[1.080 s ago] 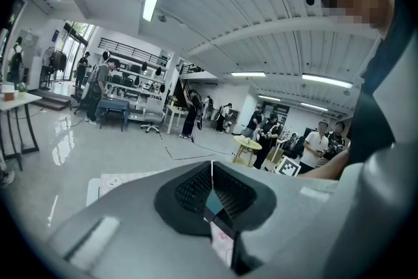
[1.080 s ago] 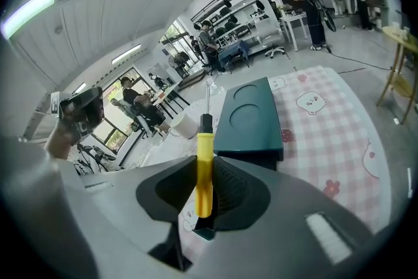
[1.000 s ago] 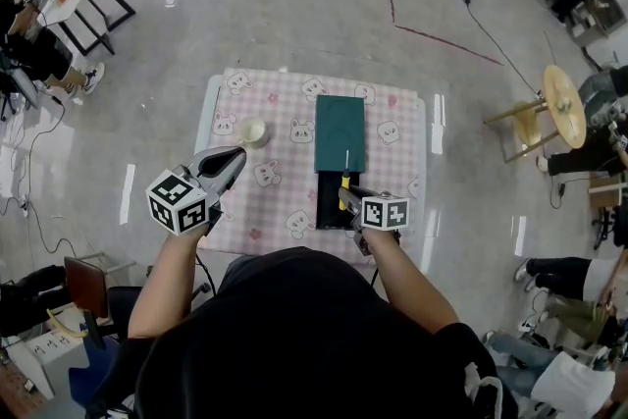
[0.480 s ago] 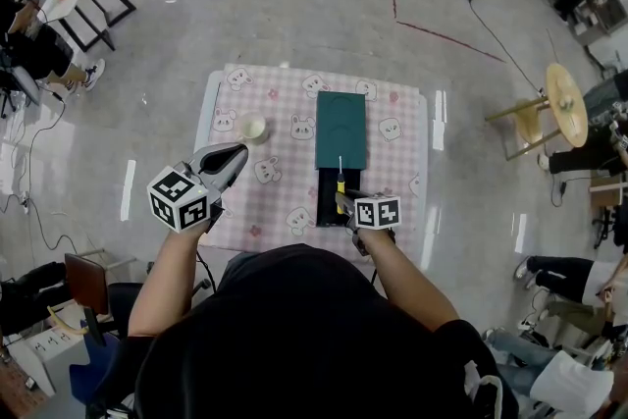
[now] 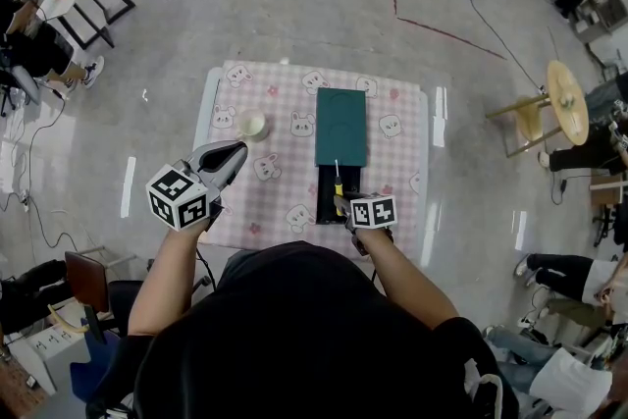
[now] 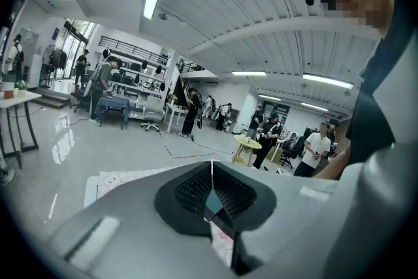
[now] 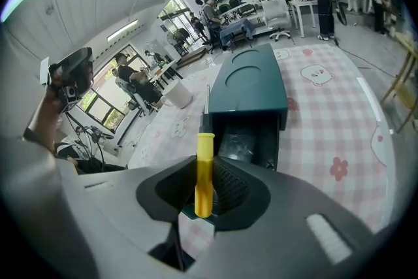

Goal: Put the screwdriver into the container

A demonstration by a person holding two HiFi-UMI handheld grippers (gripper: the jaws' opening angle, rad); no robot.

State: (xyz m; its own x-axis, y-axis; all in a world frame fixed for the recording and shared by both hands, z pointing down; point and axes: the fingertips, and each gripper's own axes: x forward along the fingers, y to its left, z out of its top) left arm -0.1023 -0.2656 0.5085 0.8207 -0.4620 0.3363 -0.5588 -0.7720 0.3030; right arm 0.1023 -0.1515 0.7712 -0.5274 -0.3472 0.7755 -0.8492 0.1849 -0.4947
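Note:
My right gripper [image 5: 341,202] is shut on the screwdriver [image 5: 338,183], gripping its yellow handle [image 7: 204,173]. The thin metal shaft [image 7: 208,98] points away from me, towards the teal lid. The container [image 5: 340,129] is a long teal box on the pink checked cloth, and its near end [image 7: 245,140] stands open and dark. The screwdriver hangs over that open end, just above its left edge. My left gripper [image 5: 230,159] is shut and empty, raised at the table's near left; the left gripper view shows its jaws [image 6: 212,170] tilted up at the room.
A small pale cup [image 5: 254,128] stands on the cloth left of the container, also in the right gripper view [image 7: 177,95]. The table [image 5: 402,162] is small, with its edges close on all sides. People, chairs and a round stool [image 5: 561,103] surround it.
My right gripper has shifted slightly left and forward with the screwdriver, bringing it over the container's open end. The left gripper has stayed put.

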